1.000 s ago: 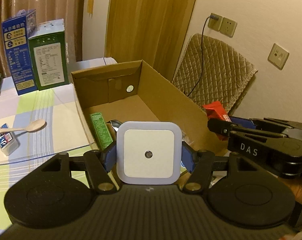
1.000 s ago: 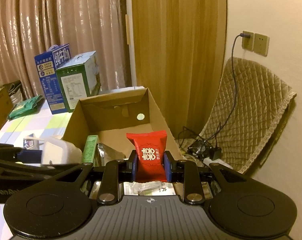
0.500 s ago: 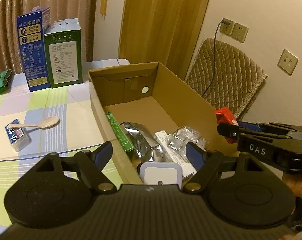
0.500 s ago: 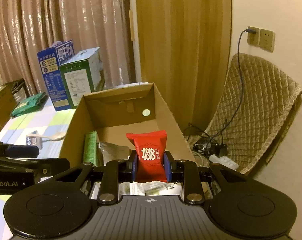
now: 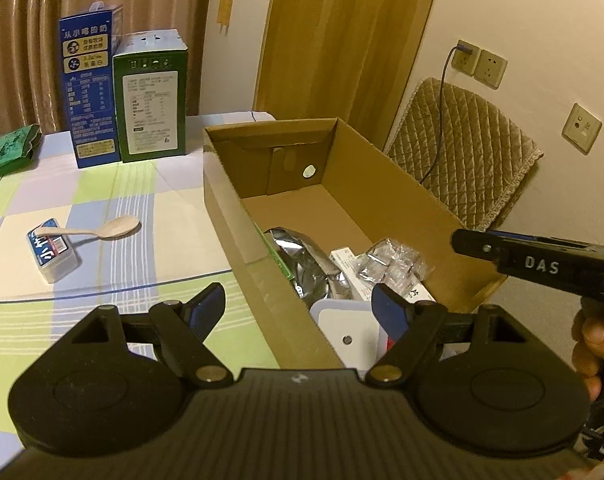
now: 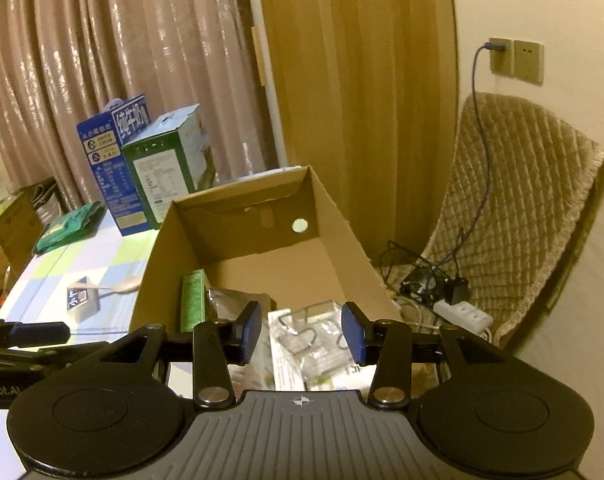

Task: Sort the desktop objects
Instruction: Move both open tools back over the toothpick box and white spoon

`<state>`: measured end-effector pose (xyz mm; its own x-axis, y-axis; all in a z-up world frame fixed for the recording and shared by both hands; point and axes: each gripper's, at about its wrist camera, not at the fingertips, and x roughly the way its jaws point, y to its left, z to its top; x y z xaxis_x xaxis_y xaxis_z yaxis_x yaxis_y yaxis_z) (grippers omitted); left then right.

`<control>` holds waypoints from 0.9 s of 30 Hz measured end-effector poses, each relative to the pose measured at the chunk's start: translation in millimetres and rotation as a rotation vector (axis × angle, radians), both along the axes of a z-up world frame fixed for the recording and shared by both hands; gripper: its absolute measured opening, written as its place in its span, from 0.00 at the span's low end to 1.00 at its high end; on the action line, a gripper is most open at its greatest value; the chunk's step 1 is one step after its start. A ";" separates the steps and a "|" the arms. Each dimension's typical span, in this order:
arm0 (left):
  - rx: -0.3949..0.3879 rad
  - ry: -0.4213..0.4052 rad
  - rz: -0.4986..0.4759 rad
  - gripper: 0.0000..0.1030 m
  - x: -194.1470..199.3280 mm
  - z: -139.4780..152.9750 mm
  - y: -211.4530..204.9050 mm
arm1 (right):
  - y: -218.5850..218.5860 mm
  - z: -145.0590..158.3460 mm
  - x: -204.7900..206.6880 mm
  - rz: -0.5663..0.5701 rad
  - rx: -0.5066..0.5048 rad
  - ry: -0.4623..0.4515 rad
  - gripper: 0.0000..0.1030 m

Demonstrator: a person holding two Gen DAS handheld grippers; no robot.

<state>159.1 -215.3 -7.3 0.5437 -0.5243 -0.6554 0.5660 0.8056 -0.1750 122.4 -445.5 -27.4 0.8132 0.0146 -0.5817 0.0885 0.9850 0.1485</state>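
Observation:
My left gripper (image 5: 298,304) is open and empty, straddling the near left wall of the cardboard box (image 5: 230,216). Just below it, inside the box, lies the white square night light (image 5: 343,330). A sliver of red (image 5: 387,345) shows beside the light. My right gripper (image 6: 302,332) hangs over the box's near end; its jaws are opening with nothing between them. Beneath it lie a clear plastic bag (image 6: 313,332), a silver foil pouch (image 6: 230,304) and a green packet (image 6: 192,300). In the left wrist view the right gripper (image 5: 461,240) reaches in from the right.
On the checked tablecloth left of the box lie a pale spoon (image 5: 114,229) and a small blue-white box (image 5: 52,252). A blue carton (image 5: 88,88), a green carton (image 5: 152,96) and a green bag (image 5: 6,152) stand at the back. A quilted chair (image 6: 513,208) and a power strip (image 6: 461,314) are right of the box.
My left gripper opened and dropped the white night light into the box, then drew back toward the left. My right gripper opened and the red packet is gone from between its fingers.

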 end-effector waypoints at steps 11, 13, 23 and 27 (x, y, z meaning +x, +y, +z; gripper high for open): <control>-0.005 -0.014 0.026 0.75 -20.8 10.5 30.0 | 21.6 23.3 -28.6 0.016 0.006 -0.028 0.46; -0.004 -0.021 0.030 0.76 -25.3 13.7 37.1 | 28.3 27.2 -33.3 0.024 0.007 -0.035 0.49; 0.000 -0.021 0.098 0.79 -36.7 22.5 85.5 | 73.8 41.7 -46.3 0.101 -0.012 -0.055 0.59; -0.008 -0.024 0.130 0.80 -38.2 25.9 106.4 | 92.2 41.2 -46.1 0.131 -0.023 -0.051 0.61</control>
